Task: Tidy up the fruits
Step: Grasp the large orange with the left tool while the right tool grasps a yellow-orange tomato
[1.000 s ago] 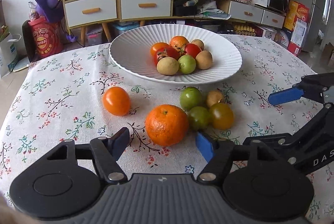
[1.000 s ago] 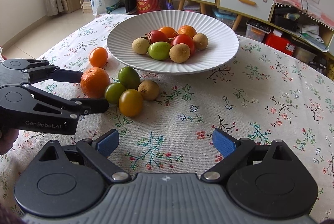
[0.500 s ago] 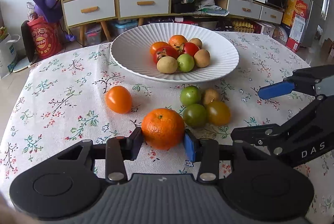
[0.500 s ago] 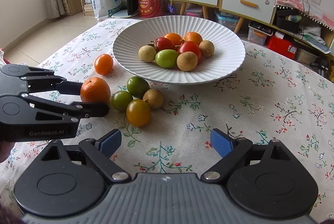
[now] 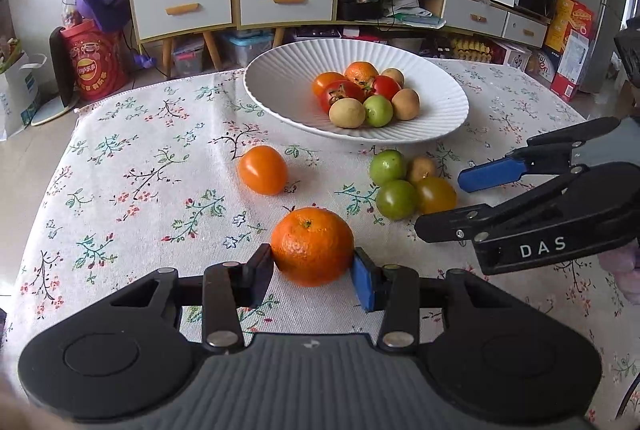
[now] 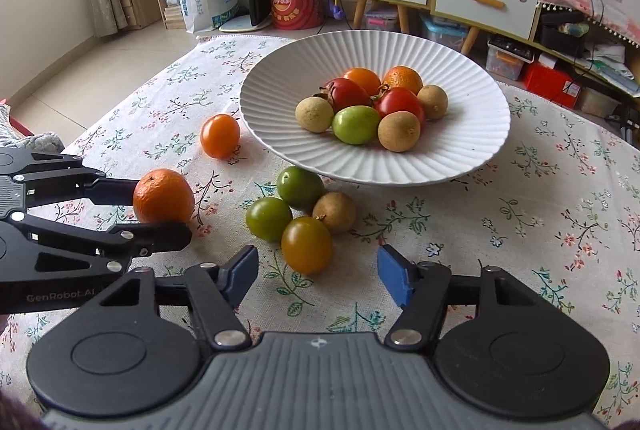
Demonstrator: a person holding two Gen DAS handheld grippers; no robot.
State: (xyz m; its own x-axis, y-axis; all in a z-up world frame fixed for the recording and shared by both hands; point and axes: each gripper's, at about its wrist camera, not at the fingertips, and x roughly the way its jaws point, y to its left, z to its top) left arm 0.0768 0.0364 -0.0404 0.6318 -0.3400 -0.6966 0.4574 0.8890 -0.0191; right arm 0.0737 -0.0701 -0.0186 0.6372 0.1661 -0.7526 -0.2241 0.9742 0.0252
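My left gripper (image 5: pixel 312 272) is shut on a mandarin orange (image 5: pixel 312 246), which rests on the floral tablecloth; the same grip shows in the right wrist view on the orange (image 6: pixel 163 195). My right gripper (image 6: pixel 316 274) is closing, and its blue pads (image 6: pixel 394 280) stand apart on both sides of a yellow-orange tomato (image 6: pixel 307 244) without touching it. Behind that tomato lie two green fruits (image 6: pixel 300 187) and a brown one (image 6: pixel 334 211). A white ribbed plate (image 6: pixel 460 133) holds several fruits. A loose orange tomato (image 6: pixel 219 135) lies left of the plate.
The table's far edge (image 5: pixel 160 85) drops to the floor. Beyond it stand drawer cabinets (image 5: pixel 280 3), a red bucket (image 5: pixel 94 65) and boxes. Bare tablecloth (image 6: pixel 540 213) lies right of the fruit cluster.
The left jaws closed onto the mandarin orange and stayed on it. The right gripper moved nearer to the fruit cluster, and its jaws narrowed around the yellow-orange tomato.
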